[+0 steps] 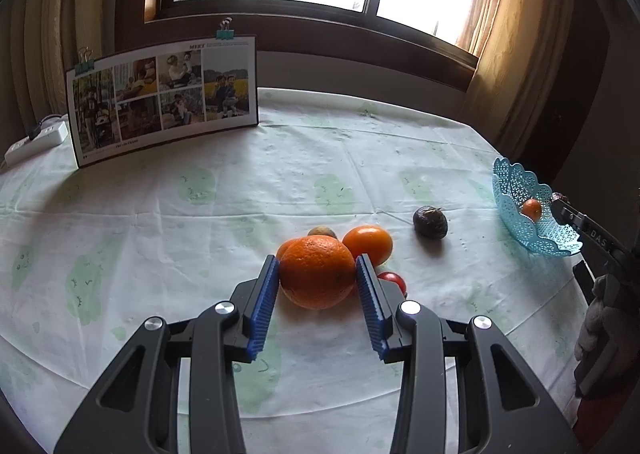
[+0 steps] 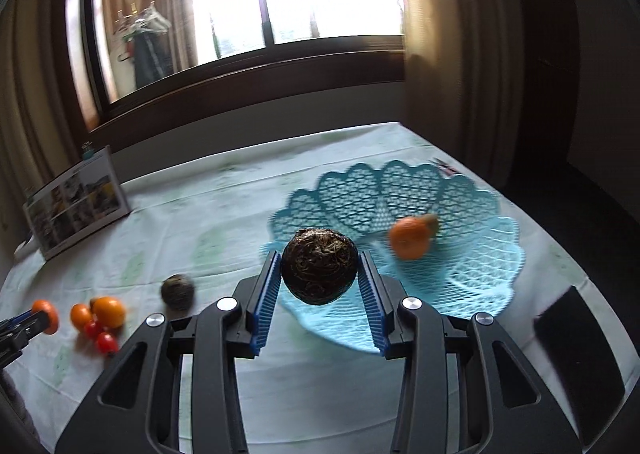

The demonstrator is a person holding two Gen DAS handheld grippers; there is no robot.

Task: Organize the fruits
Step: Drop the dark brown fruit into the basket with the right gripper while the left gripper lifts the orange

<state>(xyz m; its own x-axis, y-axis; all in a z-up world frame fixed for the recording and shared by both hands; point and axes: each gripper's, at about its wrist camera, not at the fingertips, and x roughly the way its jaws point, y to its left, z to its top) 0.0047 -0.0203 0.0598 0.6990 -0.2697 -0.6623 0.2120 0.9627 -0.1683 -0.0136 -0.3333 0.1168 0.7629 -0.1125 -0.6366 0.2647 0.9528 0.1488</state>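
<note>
The left gripper has its blue pads closed against both sides of a large orange, which sits near the middle of the table. Just behind it lie a smaller orange, a second one mostly hidden, and a brownish fruit; a red tomato peeks out beside the right pad. A dark wrinkled fruit lies apart, toward the right edge.

The right gripper clamps a dark round fruit over the near rim of the blue basket, which stands by the table's right edge. One orange lies in the basket, blurred. A photo board stands at the far left corner, a power strip beside it.
</note>
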